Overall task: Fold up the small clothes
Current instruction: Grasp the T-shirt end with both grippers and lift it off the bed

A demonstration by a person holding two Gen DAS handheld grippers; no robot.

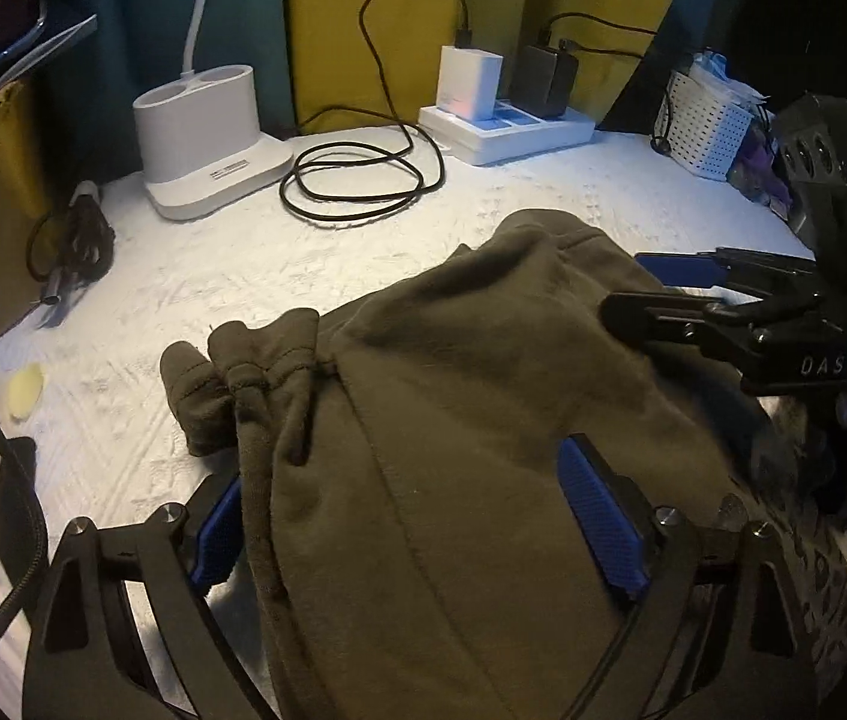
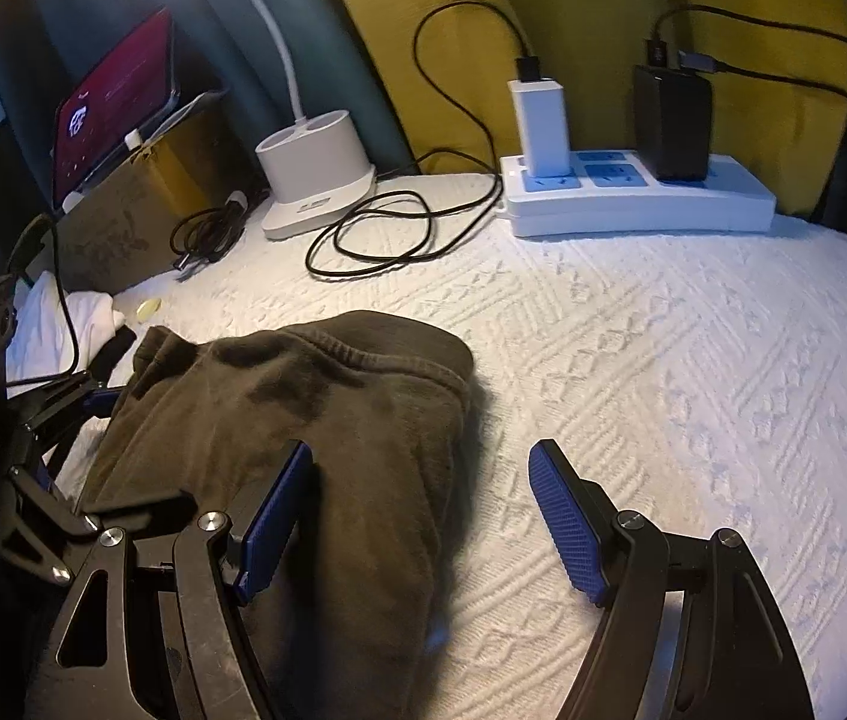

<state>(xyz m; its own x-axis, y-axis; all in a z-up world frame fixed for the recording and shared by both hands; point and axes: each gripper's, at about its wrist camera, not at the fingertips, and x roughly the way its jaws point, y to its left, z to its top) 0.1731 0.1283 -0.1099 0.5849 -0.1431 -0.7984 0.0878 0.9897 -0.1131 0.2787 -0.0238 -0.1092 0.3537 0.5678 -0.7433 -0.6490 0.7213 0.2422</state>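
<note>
A small olive-green garment lies bunched on the white quilted cover, its cuff ends sticking out to the left. My left gripper is open, its blue pads wide apart with the cloth draped between and over them. My right gripper is open over the garment's right edge; its left pad rests on the cloth, its right pad is over bare cover. The right gripper also shows in the left wrist view, open at the garment's far right. The left gripper shows at the left of the right wrist view.
At the back stand a white lamp base, a coiled black cable, and a white power strip with two chargers. A white perforated basket is at the right. A tablet and white cloth are at the left.
</note>
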